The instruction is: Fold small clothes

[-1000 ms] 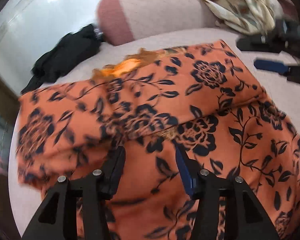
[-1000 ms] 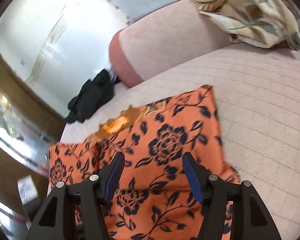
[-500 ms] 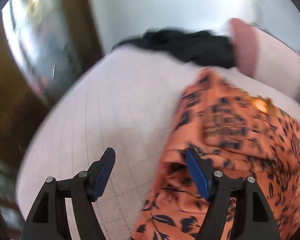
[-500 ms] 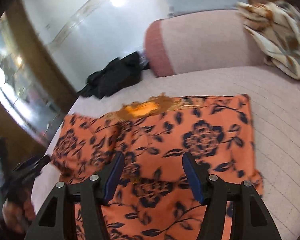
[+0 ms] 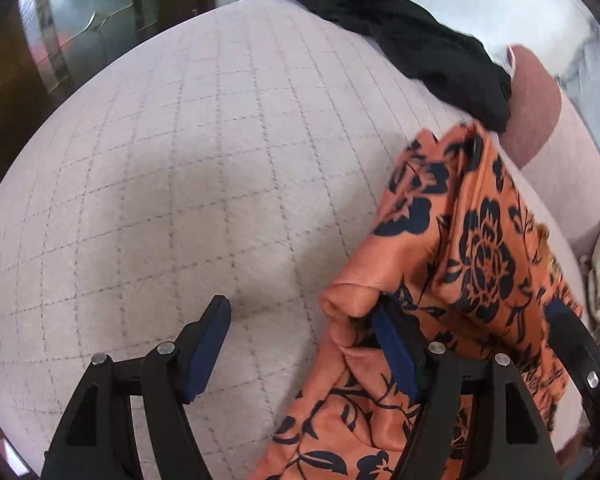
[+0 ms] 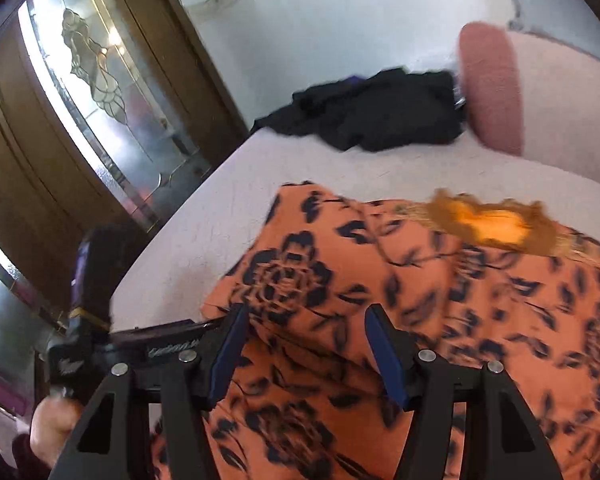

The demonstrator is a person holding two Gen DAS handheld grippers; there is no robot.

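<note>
Pale quilted sofa (image 5: 204,168), white wall (image 6: 340,20) (leaded-glass wooden door (image 6: 100,92) beside).

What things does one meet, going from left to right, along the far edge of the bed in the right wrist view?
Wooden door with patterned glass → black garment → pink bolster end.
</note>
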